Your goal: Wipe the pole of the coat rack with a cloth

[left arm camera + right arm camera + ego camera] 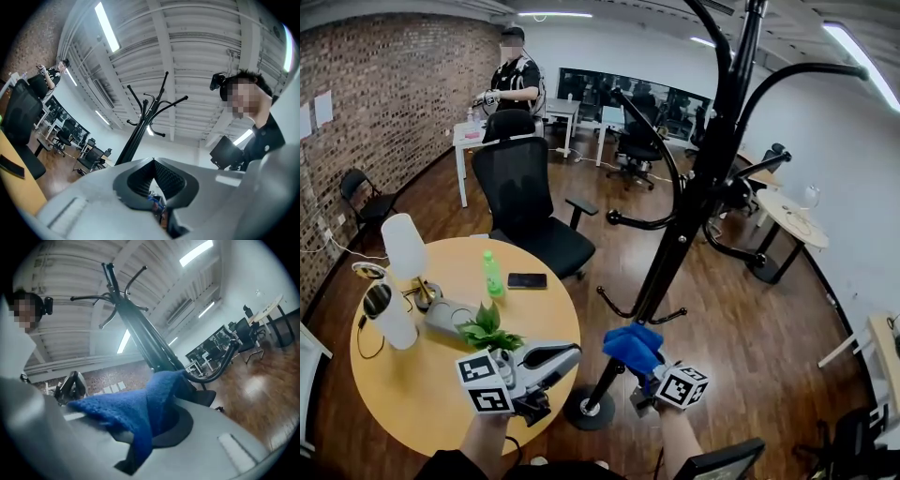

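Note:
The black coat rack (694, 187) rises from its round base (589, 409) on the wood floor, and its pole (630, 333) leans up to the right in the head view. My right gripper (645, 364) is shut on a blue cloth (633, 345), which sits against the low part of the pole. In the right gripper view the cloth (140, 411) bunches over the right gripper (149, 427) and its tip reaches the pole (145, 341). My left gripper (566, 354) is shut and empty, just left of the pole. The left gripper (153, 161) points up toward the rack (140, 126).
A round wooden table (403, 384) at the left holds a white lamp (403, 248), a plant (487, 330), a green bottle (493, 275) and a phone (527, 280). A black office chair (530, 211) stands behind it. A person (516, 80) stands at the back.

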Action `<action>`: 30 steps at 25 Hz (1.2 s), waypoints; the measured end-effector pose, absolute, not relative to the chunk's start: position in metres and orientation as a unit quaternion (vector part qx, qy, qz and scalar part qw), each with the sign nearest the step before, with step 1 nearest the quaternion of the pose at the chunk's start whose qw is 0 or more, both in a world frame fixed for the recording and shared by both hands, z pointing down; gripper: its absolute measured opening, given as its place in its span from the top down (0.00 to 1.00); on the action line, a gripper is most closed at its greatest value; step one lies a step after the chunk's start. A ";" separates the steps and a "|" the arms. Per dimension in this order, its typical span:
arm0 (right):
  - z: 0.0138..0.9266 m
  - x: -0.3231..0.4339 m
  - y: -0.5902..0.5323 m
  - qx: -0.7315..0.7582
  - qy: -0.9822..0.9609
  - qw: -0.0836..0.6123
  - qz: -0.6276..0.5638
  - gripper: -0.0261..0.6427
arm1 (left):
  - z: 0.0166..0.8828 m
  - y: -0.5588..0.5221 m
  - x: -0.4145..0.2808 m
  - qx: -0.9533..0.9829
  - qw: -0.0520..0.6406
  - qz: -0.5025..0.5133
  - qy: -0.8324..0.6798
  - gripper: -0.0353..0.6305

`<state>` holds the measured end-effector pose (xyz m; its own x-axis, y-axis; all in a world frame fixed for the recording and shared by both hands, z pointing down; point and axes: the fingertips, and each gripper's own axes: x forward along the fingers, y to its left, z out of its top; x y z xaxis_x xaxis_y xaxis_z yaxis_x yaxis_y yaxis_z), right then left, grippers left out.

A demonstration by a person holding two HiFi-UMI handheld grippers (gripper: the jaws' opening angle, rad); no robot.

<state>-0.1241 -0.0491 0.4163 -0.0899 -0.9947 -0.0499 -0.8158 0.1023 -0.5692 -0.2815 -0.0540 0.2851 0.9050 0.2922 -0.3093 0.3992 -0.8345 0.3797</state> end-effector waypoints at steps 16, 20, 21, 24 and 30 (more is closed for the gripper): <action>0.404 -0.125 -0.055 -0.649 0.717 0.176 -0.183 0.93 | 0.278 -0.065 -0.297 0.957 0.207 -0.131 0.155 0.96; 0.321 -0.111 -0.056 -0.651 0.730 0.189 -0.088 0.93 | 0.273 -0.071 -0.303 0.959 0.199 -0.138 0.148 0.96; 0.294 -0.111 -0.056 -0.650 0.734 0.189 -0.058 0.93 | 0.272 -0.073 -0.304 0.959 0.197 -0.140 0.146 0.96; 0.215 -0.110 -0.056 -0.645 0.738 0.194 0.021 0.93 | 0.268 -0.079 -0.308 0.960 0.192 -0.149 0.139 0.96; 0.110 -0.116 -0.062 -0.643 0.734 0.195 0.096 0.93 | 0.257 -0.082 -0.309 0.958 0.183 -0.170 0.142 0.96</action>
